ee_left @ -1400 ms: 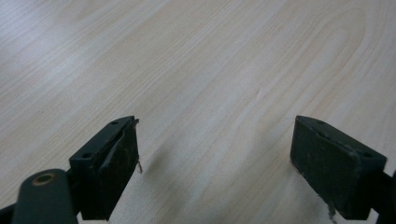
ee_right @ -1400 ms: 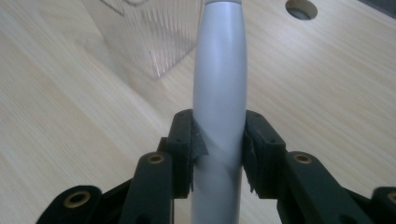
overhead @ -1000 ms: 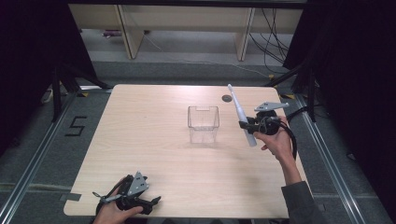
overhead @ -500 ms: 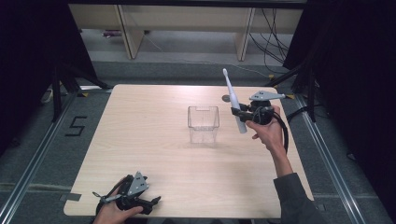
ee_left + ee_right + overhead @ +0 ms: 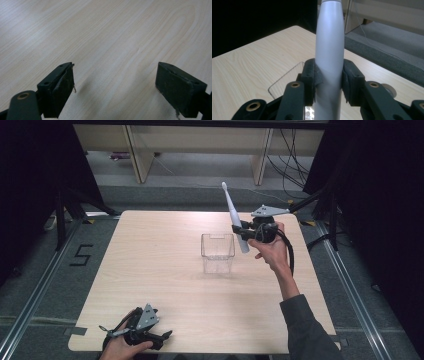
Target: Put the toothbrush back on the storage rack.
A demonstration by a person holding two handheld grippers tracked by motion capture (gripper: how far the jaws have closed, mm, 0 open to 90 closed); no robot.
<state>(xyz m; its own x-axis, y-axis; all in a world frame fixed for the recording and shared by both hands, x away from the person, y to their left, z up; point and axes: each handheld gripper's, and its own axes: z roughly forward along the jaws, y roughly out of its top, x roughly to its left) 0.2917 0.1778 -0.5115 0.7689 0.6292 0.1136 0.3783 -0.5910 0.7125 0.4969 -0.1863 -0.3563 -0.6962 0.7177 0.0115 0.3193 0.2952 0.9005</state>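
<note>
Desk [image 5: 165, 270] carries a clear plastic box [image 5: 217, 253] at mid-top. Right gripper [image 5: 243, 231] is clenched on an electric toothbrush [image 5: 233, 215] at mid-handle, held in the air just right of the box, head up, tilted. Best to centre the butt end over the open box before lowering, keeping it near upright. Left gripper [image 5: 150, 338] rests at the near edge, released and empty.

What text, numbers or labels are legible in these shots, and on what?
"5" – dark numeral marked on the grey floor, left of the table in the high view.
Nothing else readable: the toothbrush, the clear container and both tongs show no print in the high or gripper views.
</note>
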